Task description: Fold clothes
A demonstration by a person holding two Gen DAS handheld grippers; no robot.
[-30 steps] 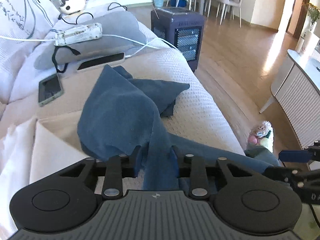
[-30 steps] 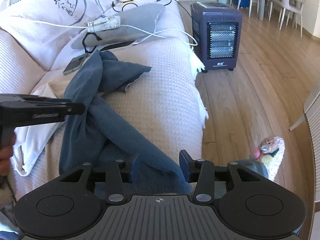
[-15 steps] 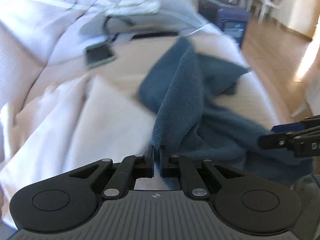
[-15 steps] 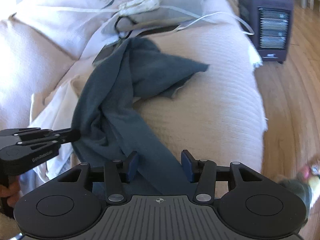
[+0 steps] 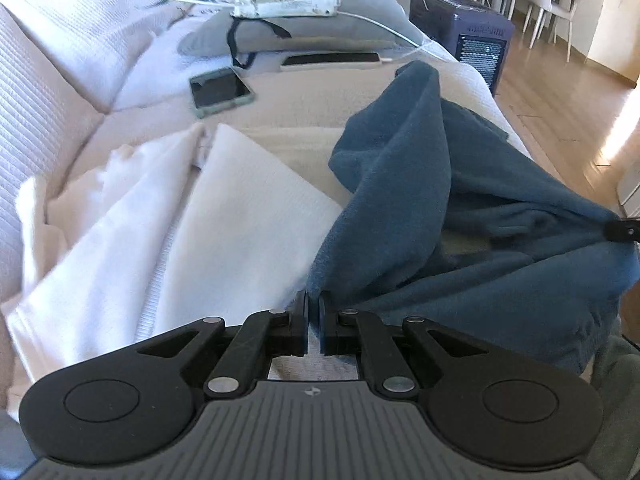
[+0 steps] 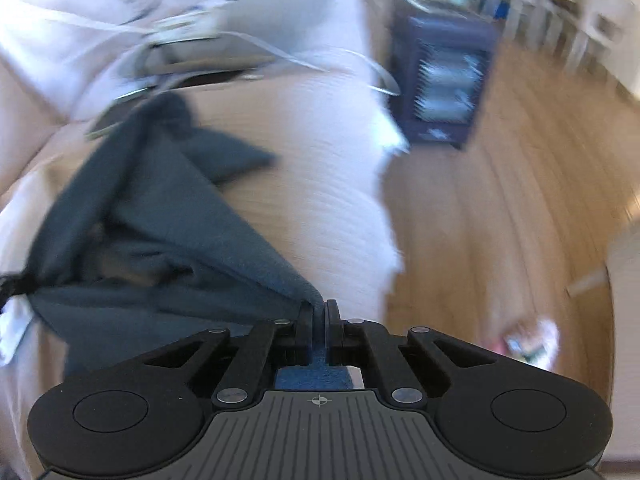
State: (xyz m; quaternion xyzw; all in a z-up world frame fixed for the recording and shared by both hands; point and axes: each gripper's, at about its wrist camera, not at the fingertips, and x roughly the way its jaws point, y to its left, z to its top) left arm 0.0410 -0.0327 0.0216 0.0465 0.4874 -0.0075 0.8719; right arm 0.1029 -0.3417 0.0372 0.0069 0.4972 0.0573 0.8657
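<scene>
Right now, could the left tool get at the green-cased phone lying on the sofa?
Probably not yet: the left tool is shut on the dark blue fleece garment. The green-cased phone lies uncovered beyond the white folded cloth.

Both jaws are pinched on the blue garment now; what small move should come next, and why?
Probably draw the left gripper and right gripper apart and slightly up: the blue garment between them lies bunched and twisted on the sofa, so it needs spreading before any fold.

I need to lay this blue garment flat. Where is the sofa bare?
Bare sofa seat lies between the phone, white cloth and blue garment. The back is crowded: power strip, cables.
</scene>
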